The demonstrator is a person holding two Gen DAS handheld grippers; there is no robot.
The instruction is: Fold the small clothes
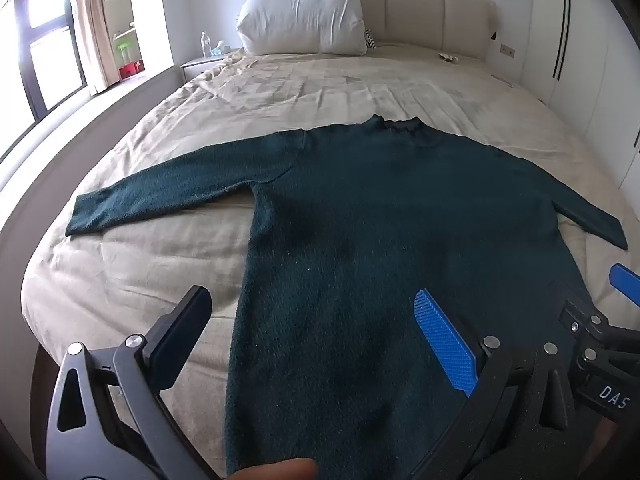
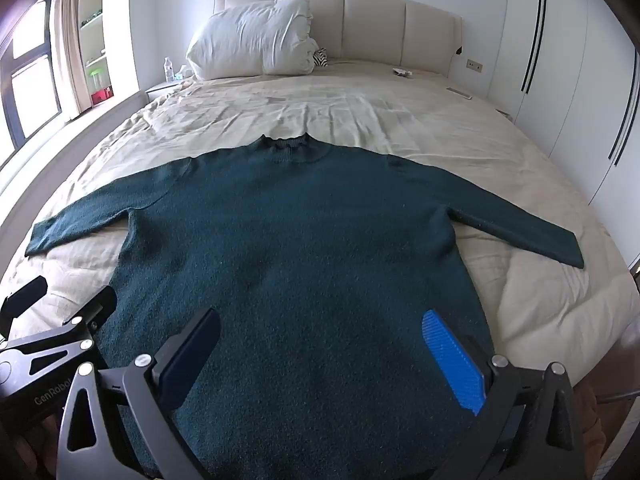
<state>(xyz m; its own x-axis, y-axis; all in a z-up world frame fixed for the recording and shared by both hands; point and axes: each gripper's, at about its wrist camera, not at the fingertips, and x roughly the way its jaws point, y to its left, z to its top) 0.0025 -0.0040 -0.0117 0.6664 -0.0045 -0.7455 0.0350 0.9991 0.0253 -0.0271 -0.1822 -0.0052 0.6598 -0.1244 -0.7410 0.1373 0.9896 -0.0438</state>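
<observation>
A dark green knitted sweater lies flat on the bed, collar away from me, both sleeves spread out to the sides; it also shows in the right wrist view. My left gripper is open and empty above the sweater's lower left part. My right gripper is open and empty above the sweater's lower middle. The right gripper's blue finger shows at the right edge of the left wrist view. The left gripper shows at the left of the right wrist view. The hem is hidden below the frames.
The bed has a beige wrinkled cover. A white pillow leans on the headboard. A nightstand with a bottle stands at the far left. Wardrobe doors run along the right, a window along the left.
</observation>
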